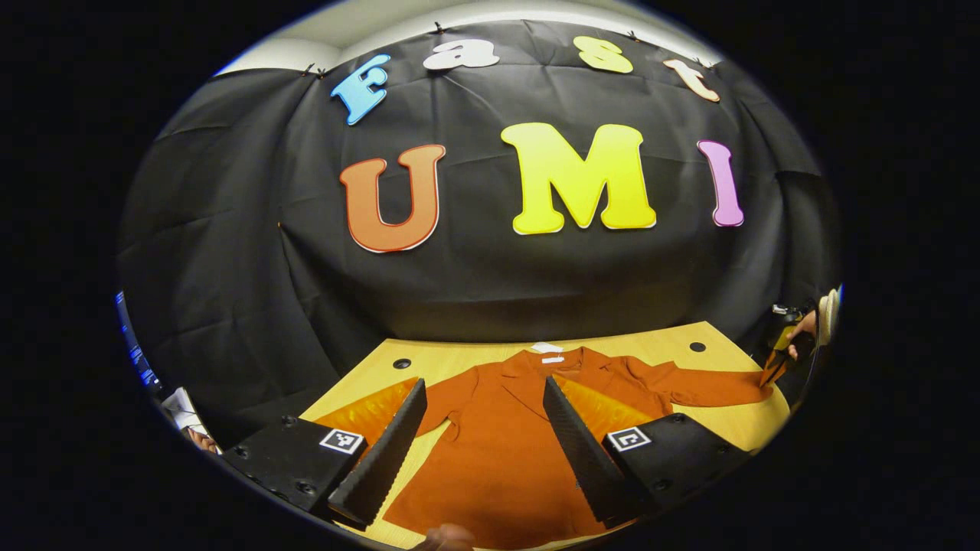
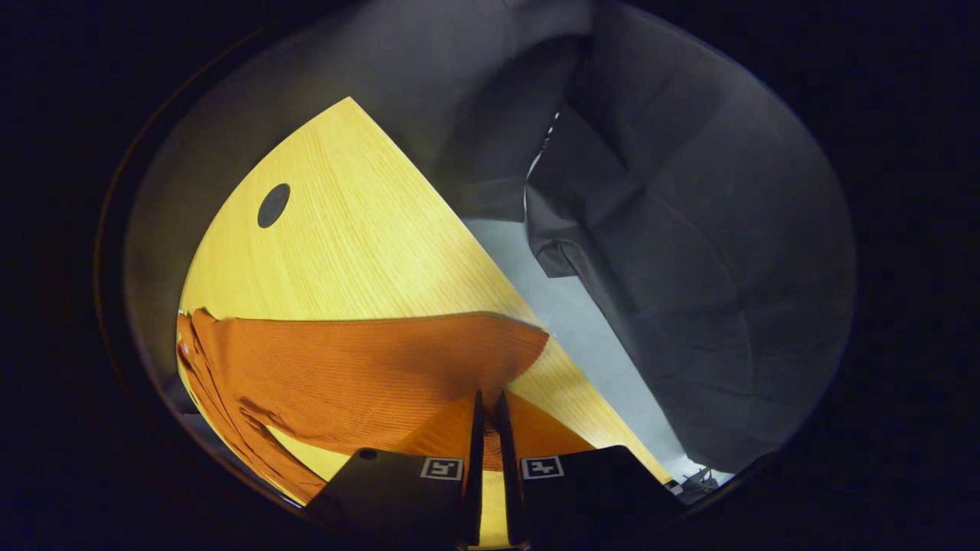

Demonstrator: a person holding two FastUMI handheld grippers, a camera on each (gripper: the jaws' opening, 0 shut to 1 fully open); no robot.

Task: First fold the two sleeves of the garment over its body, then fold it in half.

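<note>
We see an orange jacket (image 1: 505,451) spread on the worktop (image 1: 674,346), left gripper (image 1: 482,428) above it with jaws apart, right gripper (image 2: 490,428) with jaws clamped on its sleeve (image 2: 367,367).

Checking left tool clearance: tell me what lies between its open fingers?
In the left gripper view, the orange garment on the wooden table spans the gap.
</note>
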